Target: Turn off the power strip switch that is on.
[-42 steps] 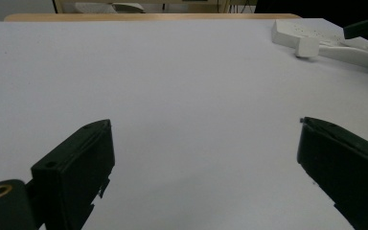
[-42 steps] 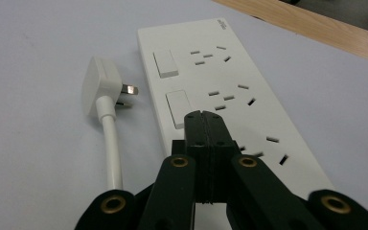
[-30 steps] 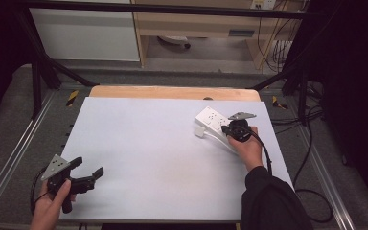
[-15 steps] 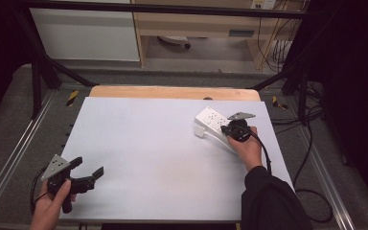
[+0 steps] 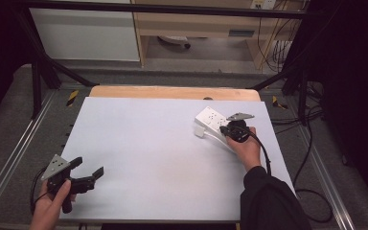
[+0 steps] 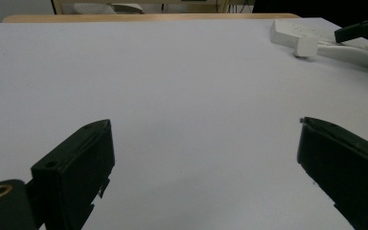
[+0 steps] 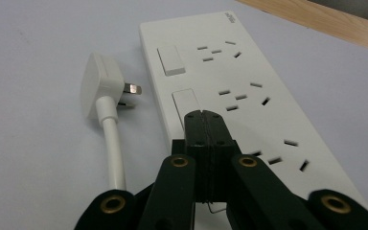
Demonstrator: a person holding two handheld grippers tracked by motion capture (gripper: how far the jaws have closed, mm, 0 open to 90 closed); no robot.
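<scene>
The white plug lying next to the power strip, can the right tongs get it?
Probably yes. The right tongs sit shut over the power strip, and the plug lies uncovered beside it.

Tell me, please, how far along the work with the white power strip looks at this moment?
Early. The right tool, jaws shut, rests its tip at the second rocker switch of the power strip. The plug lies unplugged beside the strip. The left tool waits open over bare table. Whether any switch has flipped, I cannot tell.

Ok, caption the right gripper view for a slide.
Shut right claw poised over a rocker switch on the white power strip, its plug lying unplugged alongside.
</scene>
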